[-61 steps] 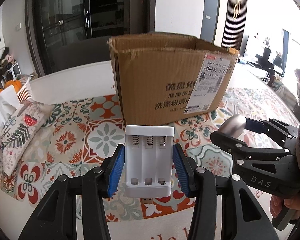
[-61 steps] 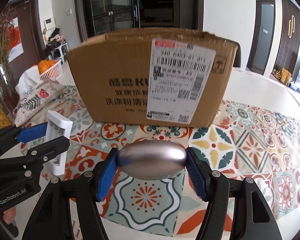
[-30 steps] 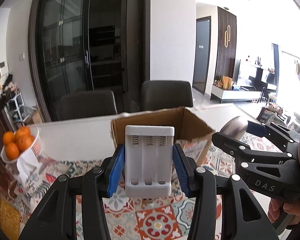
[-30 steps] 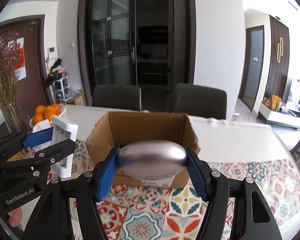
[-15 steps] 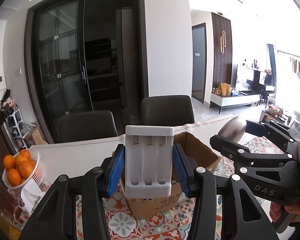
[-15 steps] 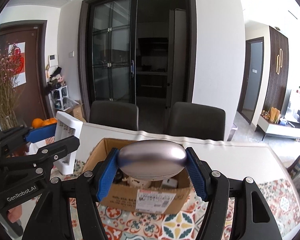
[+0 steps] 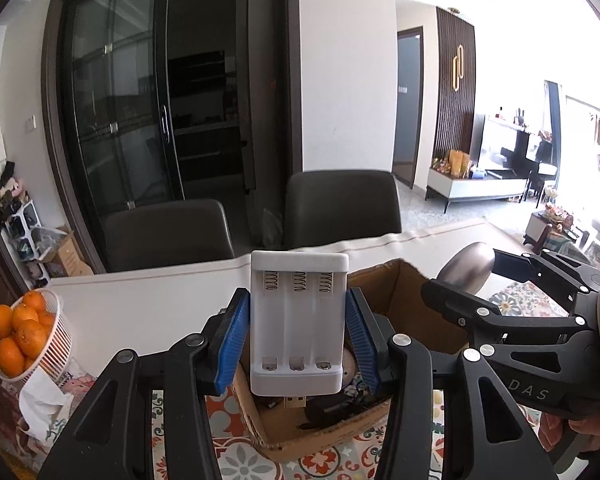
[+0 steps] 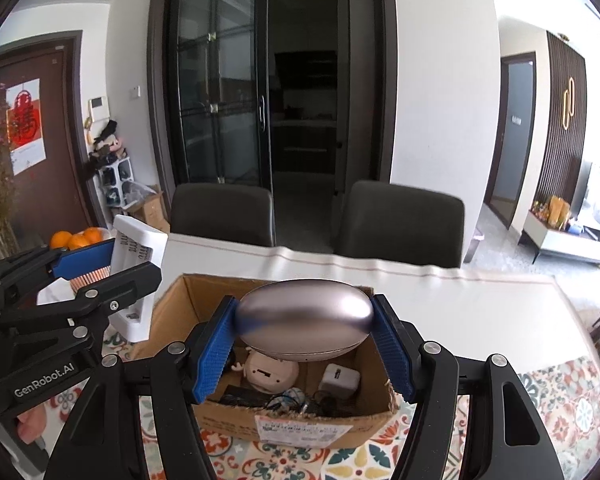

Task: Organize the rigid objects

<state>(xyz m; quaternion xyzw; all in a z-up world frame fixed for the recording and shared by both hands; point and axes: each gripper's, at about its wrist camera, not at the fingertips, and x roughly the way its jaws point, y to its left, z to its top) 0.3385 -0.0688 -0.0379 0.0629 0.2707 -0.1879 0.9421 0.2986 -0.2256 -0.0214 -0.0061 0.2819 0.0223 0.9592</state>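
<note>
My left gripper (image 7: pixel 298 338) is shut on a white three-slot battery charger (image 7: pixel 298 320), held upright above the near left part of the open cardboard box (image 7: pixel 414 300). My right gripper (image 8: pixel 304 336) is shut on a smooth silver oval case (image 8: pixel 304 322), held above the open cardboard box (image 8: pixel 180 304). The box holds a pale round toy (image 8: pixel 270 372), a white plug adapter (image 8: pixel 340 380) and dark cables (image 8: pixel 284 402). The charger also shows in the right wrist view (image 8: pixel 134 264), and the oval case in the left wrist view (image 7: pixel 466 268).
The box stands on a patterned tablecloth (image 8: pixel 560 412) on a white table (image 8: pixel 460 292). A white basket of oranges (image 7: pixel 24 336) and a tissue pack (image 7: pixel 40 404) sit at the left. Two dark chairs (image 8: pixel 398 220) stand behind the table.
Both grippers have risen from table level to above the box, so its inside now shows. Both keep their hold on the charger and the oval case.
</note>
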